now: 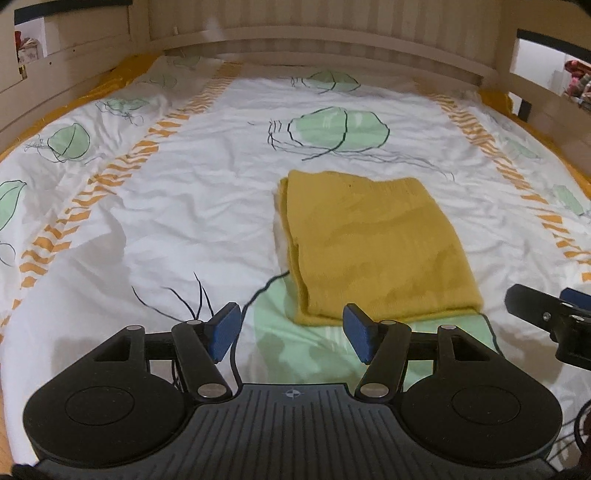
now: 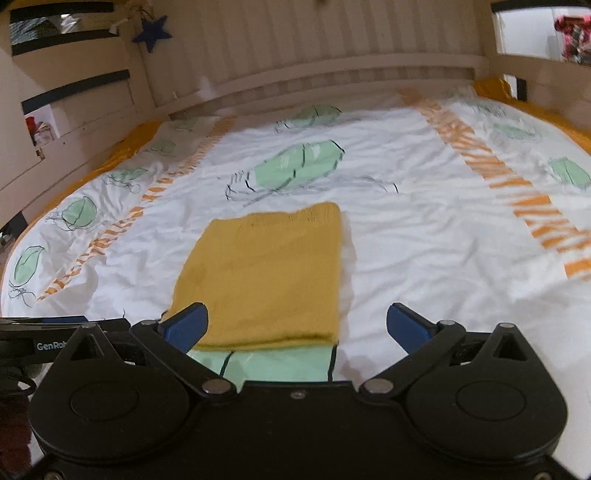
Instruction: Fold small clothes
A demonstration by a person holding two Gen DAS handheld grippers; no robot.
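A mustard-yellow knit garment (image 1: 373,243) lies folded in a neat rectangle on the bed; it also shows in the right wrist view (image 2: 269,273). My left gripper (image 1: 291,334) is open and empty, just short of the garment's near left corner. My right gripper (image 2: 295,326) is open wide and empty, at the garment's near edge. The right gripper also shows at the right edge of the left wrist view (image 1: 546,314). Part of the left gripper's body shows at the left edge of the right wrist view (image 2: 48,332).
The bed is covered by a white duvet (image 1: 177,206) with green leaf prints and orange striped bands. A wooden bed frame and slatted headboard (image 1: 295,33) ring the mattress. A dark blue star (image 2: 153,31) hangs on the frame at the back left.
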